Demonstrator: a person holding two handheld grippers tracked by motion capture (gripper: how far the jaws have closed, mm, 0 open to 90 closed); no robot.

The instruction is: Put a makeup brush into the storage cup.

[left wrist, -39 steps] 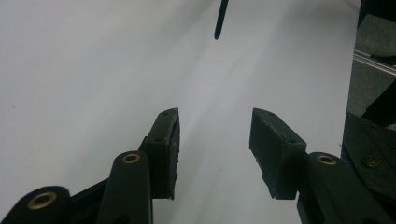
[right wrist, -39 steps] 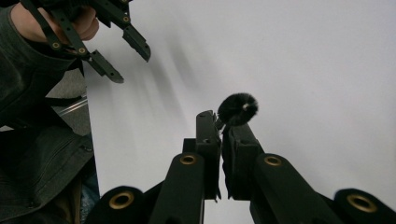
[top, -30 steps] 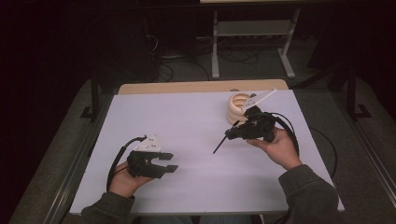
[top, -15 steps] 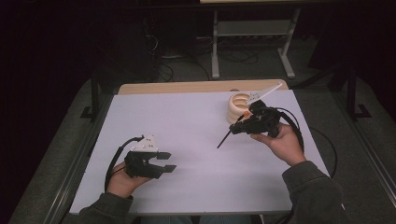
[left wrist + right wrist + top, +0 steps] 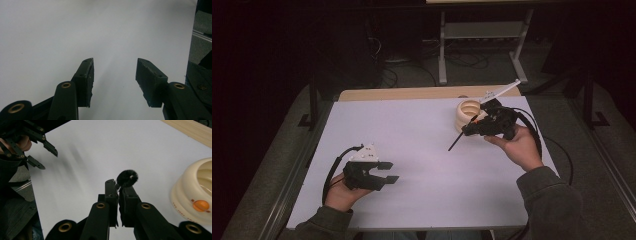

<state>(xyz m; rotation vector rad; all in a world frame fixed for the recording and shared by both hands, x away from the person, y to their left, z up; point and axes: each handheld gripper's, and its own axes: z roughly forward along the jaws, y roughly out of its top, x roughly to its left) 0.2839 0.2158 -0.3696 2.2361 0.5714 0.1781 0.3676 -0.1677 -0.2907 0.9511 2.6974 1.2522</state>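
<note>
Near us on the left, our left gripper (image 5: 384,172) rests low on the white table (image 5: 412,150). Its jaws stand wide apart and hold nothing. It has no job right now, we think.

Farther away on the right, our right gripper (image 5: 469,129) has its jaws squeezed tight on a thin black brush (image 5: 455,142). We see the fuzzy tip (image 5: 127,178) poking out past the jaws. The brush hangs in the air and slants down toward the table.

Just beside it, a bit farther, sits the cream bowl (image 5: 468,113). So the brush is picked up. We think what is left is bringing it to the bowl or setting it down.
</note>
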